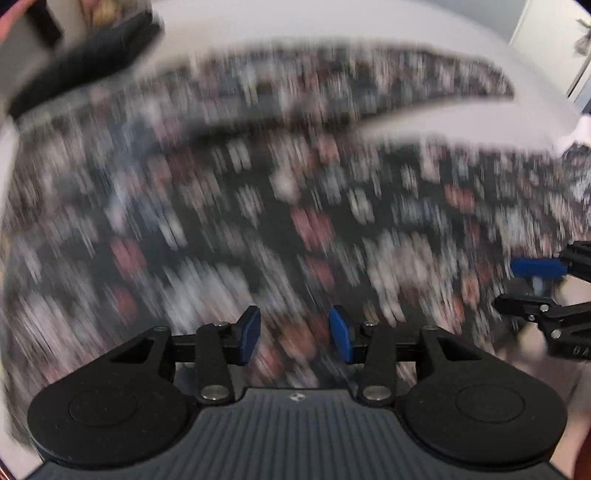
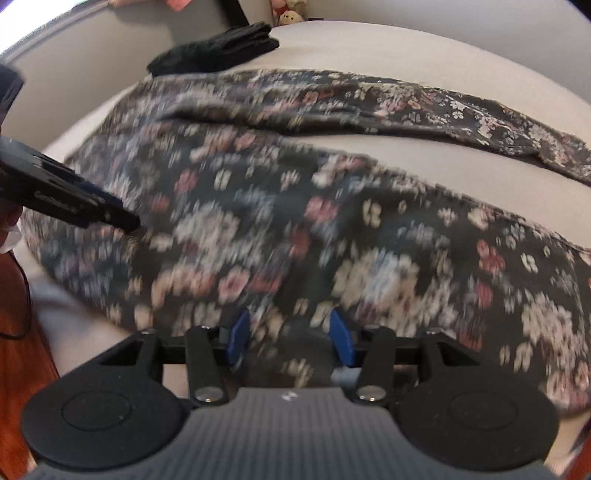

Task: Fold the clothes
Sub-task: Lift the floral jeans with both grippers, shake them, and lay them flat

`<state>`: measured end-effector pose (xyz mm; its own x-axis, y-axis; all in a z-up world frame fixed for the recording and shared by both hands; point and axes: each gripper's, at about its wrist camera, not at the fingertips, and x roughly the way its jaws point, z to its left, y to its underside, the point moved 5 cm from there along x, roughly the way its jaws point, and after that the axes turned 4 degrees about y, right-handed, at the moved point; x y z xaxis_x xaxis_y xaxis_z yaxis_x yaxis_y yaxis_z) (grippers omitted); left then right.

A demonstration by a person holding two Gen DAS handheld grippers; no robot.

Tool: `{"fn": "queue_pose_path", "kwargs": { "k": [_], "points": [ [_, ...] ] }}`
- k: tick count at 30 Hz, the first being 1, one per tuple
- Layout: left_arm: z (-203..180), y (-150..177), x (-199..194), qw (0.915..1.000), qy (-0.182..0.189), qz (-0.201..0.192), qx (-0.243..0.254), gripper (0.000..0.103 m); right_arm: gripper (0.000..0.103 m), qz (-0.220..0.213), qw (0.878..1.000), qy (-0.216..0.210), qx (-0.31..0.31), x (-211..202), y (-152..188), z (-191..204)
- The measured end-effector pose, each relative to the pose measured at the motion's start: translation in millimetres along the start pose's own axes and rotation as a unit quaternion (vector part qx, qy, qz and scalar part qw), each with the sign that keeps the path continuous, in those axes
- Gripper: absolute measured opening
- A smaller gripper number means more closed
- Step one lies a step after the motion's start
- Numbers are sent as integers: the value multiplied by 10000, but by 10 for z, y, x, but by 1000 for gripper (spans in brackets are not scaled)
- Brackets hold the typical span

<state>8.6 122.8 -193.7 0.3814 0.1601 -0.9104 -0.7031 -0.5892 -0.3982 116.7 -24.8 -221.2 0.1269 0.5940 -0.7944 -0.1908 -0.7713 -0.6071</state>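
Observation:
A dark floral garment (image 1: 295, 206) lies spread on a pale bed; the left wrist view is heavily motion-blurred. It also fills the right wrist view (image 2: 295, 206), with one long part (image 2: 443, 107) stretched across the back. My left gripper (image 1: 294, 334) is open just over the cloth, nothing between its blue pads (image 1: 249, 332). My right gripper (image 2: 291, 338) is open with a fold of the cloth's near edge lying between its pads (image 2: 341, 336). The right gripper shows at the left view's right edge (image 1: 535, 280); the left gripper shows at the right view's left edge (image 2: 125, 219).
A folded black garment (image 2: 218, 48) lies at the bed's far left corner, also in the left wrist view (image 1: 81, 62). The pale bed surface (image 2: 406, 44) extends behind. Stuffed toys (image 2: 290, 13) sit beyond. A reddish wood floor (image 2: 18, 332) shows at lower left.

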Motion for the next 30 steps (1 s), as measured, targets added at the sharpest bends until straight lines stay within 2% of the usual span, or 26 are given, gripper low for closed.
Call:
{"fn": "queue_pose_path", "kwargs": {
  "k": [3,6,9,12,15,16,18,19,21,24,25,28,30],
  "points": [
    [-36,124,25,9993,64,238,-282,48,56,78,9995,84,-306,-49,97,121],
    [-48,197,6,9980,202,453,-398,48,56,174,9997,17,-152,-104,118,101],
    [-48,189,-57,9977,174,389,-520,48,55,113,9998,36,151,-248,89,-2],
    [-81,96,-161,9968,394,21,-689,48,55,-322,9972,225,630,-556,-6,-261],
    [-142,-30,-283,9947,712,-575,-459,48,56,-476,9939,511,856,-832,-120,-572],
    [-162,-68,-325,9930,814,-787,-345,48,56,-457,9939,622,782,-901,-161,-667],
    [-157,-80,-311,9919,813,-931,-283,48,56,-419,9937,892,529,-1007,-237,-844],
    [-153,-84,-299,9915,802,-990,-260,48,55,-399,9934,1056,214,-1030,-263,-906],
    [-145,-91,-275,9905,781,-1107,-214,48,55,-351,9891,1376,-396,-1072,-313,-1030],
    [-132,-102,-241,9888,749,-1283,-145,48,49,-179,9802,1744,-922,-1061,-309,-1233],
    [-125,-100,-240,9890,687,-1302,-114,48,45,-85,9793,1785,-946,-1046,-295,-1315],
    [-132,-102,-257,9886,493,-1425,35,54,44,167,9761,1977,-889,-987,-254,-1552],
    [-152,-107,-277,9862,316,-1612,198,57,44,228,9722,2019,-1167,-939,-194,-1623]
  ]
}}
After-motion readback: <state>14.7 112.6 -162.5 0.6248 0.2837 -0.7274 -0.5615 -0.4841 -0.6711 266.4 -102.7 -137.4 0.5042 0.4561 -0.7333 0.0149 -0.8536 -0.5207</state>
